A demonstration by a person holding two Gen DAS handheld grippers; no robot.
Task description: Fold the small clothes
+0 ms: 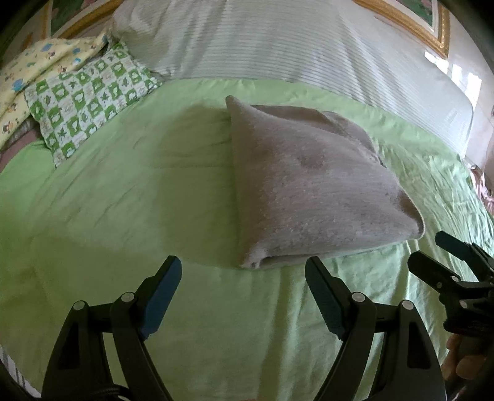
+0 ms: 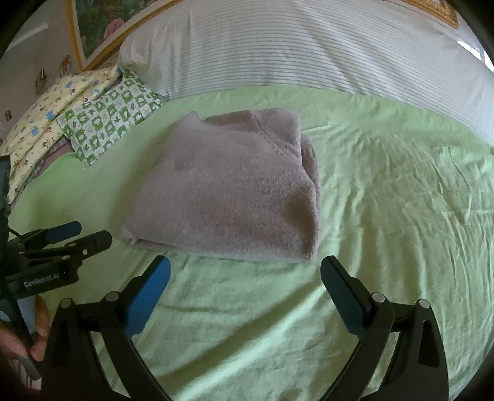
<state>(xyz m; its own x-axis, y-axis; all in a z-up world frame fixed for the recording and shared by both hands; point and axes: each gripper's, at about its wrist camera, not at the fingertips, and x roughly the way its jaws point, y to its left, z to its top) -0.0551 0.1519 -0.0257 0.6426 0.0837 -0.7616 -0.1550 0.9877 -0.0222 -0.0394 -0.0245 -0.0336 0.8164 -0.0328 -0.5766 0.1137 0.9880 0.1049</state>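
- A grey fleecy garment point(image 1: 311, 185) is seen lying folded into a compact block on the green bed sheet point(image 1: 123, 191); layered edges are visible along its near side in both views.
- In the right wrist view the garment point(image 2: 228, 191) is placed left of centre, with a folded-over flap and seam line at its far right corner.
- The left gripper point(image 1: 244, 271) is held spread wide above the sheet, nothing between its fingers; the near edge of the garment is seen just beyond the fingertips, not touched.
- Blue pads are noted on the inner face of the left gripper's fingers point(image 1: 163, 296).
- The right gripper point(image 2: 245, 270) is likewise spread wide and empty, poised over bare sheet just short of the garment's near edge.
- Each gripper is recorded at the margin of the other's view: the right one at the lower right of the left view point(image 1: 447, 262), the left one at the lower left of the right view point(image 2: 77, 236), its fingers parted there too.
- Part of a hand point(image 2: 27, 342) is seen around the left gripper's handle.
- The sheet is wrinkled, more so on the right side.
- A white striped pillow point(image 2: 308, 49) is laid across the far end of the bed.
- A green-and-white checked cloth point(image 2: 108, 117) and a yellow printed cloth point(image 2: 46, 114) are stacked at the far left, well apart from the garment.
- A gold picture frame point(image 1: 426, 27) is seen on the wall behind the pillow.
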